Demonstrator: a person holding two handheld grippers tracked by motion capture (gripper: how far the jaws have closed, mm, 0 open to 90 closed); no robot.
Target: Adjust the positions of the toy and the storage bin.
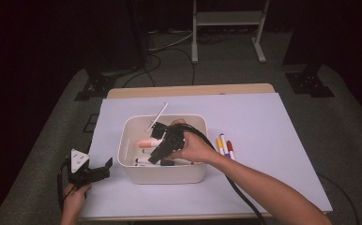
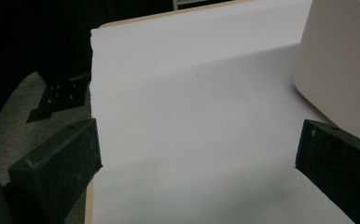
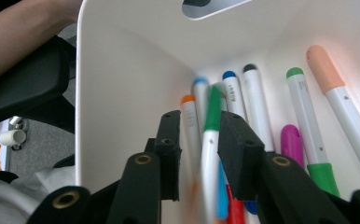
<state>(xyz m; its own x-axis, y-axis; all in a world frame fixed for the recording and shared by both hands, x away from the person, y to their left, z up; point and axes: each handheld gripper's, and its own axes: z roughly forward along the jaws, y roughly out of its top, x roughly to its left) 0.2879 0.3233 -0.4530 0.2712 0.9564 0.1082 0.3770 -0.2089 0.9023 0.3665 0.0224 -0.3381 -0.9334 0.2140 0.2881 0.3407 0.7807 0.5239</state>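
A white bin (image 1: 162,174) stands in the middle of the table and holds several markers. My right gripper (image 1: 158,142) reaches down into it. In the right gripper view its jaws (image 3: 199,126) stand a little apart with a blurred green-capped marker (image 3: 211,116) between them. That marker lies against the right-hand jaw, with a gap to the other, so it is not pinched. Other markers lie on the bin floor, among them a peach-capped one (image 3: 325,70) and a green-ended one (image 3: 304,116). My left gripper (image 1: 99,171) rests near the table's front left corner, open and empty (image 2: 197,154).
Three markers (image 1: 225,146) lie on the white sheet just right of the bin. A thin white stick (image 1: 157,117) leans over the bin's far rim. The bin wall (image 2: 341,70) stands close to the right of my left gripper. Stands and cables sit on the floor beyond the table.
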